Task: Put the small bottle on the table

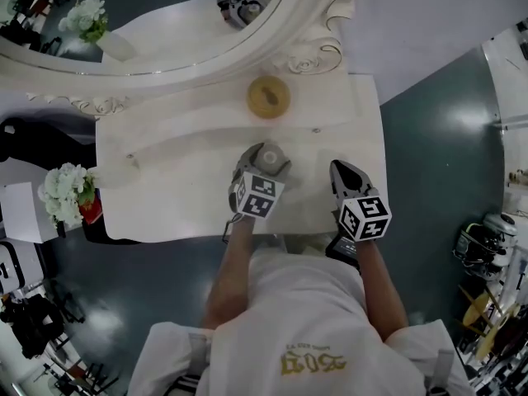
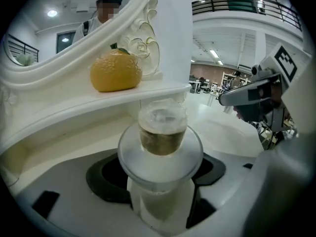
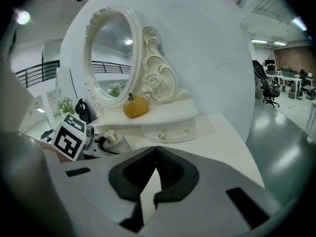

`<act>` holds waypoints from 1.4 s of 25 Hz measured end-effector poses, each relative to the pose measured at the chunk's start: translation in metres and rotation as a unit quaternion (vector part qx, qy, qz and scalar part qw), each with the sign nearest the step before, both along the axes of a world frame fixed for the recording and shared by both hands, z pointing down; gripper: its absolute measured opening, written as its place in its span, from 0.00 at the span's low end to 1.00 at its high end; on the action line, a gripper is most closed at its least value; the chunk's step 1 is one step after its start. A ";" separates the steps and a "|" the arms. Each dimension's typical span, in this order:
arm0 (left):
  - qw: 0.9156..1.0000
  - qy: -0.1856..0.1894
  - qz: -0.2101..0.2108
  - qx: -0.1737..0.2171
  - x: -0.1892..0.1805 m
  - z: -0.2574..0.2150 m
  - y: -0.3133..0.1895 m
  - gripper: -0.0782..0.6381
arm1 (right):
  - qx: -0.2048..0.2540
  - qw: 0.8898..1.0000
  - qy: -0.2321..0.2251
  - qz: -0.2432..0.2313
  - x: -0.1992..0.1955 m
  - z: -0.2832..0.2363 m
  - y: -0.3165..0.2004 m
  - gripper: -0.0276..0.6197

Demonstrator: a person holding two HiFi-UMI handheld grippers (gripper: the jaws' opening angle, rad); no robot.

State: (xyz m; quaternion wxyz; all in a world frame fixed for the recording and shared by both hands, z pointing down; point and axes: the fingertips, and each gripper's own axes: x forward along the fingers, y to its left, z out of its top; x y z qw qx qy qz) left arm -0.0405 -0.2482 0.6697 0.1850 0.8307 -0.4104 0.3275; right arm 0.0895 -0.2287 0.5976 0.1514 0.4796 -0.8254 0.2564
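The small bottle (image 1: 268, 157) has a white body, a wide pale collar, a gold neck and a clear cap (image 2: 163, 132). It stands upright between the jaws of my left gripper (image 1: 266, 160), which is shut on its body; the dark pads press both sides (image 2: 160, 181). The right gripper view shows the bottle (image 3: 105, 138) low over the white dressing table (image 1: 181, 180); its base is hidden. My right gripper (image 1: 340, 168) rests over the table to the right, shut and empty (image 3: 157, 154).
An orange fruit (image 1: 268, 96) sits on the raised shelf under the ornate oval mirror (image 1: 165, 23). A small drawer with knobs (image 3: 162, 135) lies below the shelf. White flowers (image 1: 66, 190) stand off the table's left edge. The floor drops away at right.
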 end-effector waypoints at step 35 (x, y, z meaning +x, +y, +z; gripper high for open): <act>0.972 0.206 -0.111 0.015 -0.041 -0.111 0.057 0.14 | 0.085 0.995 -0.053 0.008 -0.021 -0.077 0.056 0.06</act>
